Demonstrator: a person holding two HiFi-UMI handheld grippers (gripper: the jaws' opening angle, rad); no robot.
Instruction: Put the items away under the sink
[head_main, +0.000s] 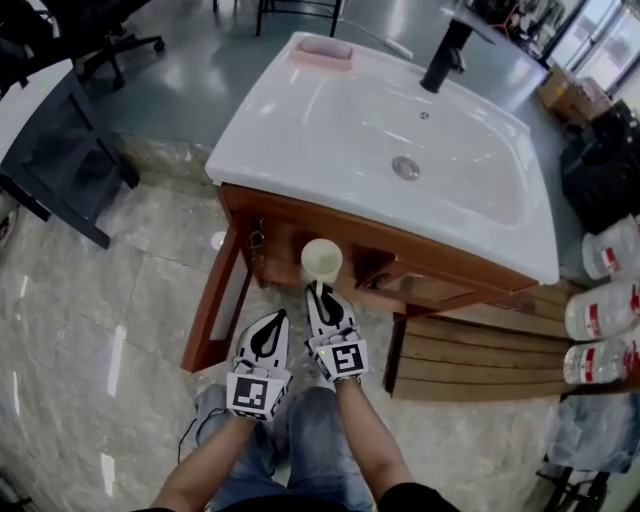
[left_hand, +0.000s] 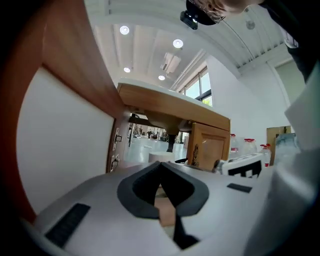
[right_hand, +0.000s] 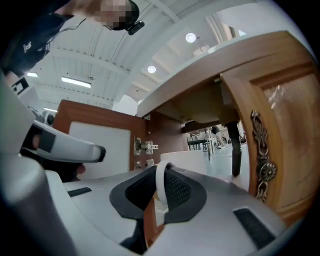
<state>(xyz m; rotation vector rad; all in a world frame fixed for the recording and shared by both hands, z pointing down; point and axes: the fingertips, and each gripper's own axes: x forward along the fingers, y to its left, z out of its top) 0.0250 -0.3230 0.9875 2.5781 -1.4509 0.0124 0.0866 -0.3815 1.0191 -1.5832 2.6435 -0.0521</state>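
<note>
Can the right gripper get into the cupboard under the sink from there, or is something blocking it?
Probably yes. The left door and right door stand open, and the right gripper, holding a cup, faces the open cupboard with nothing visible between.

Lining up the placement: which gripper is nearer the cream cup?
Right. The right gripper has its jaws shut on the cream cup by its handle. The left gripper sits alongside to its left, jaws together and empty, short of the cup.

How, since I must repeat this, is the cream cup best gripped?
By its handle, coming from the near side: the cup is upright with the thin loop facing the right gripper, whose jaws are shut on it.
</note>
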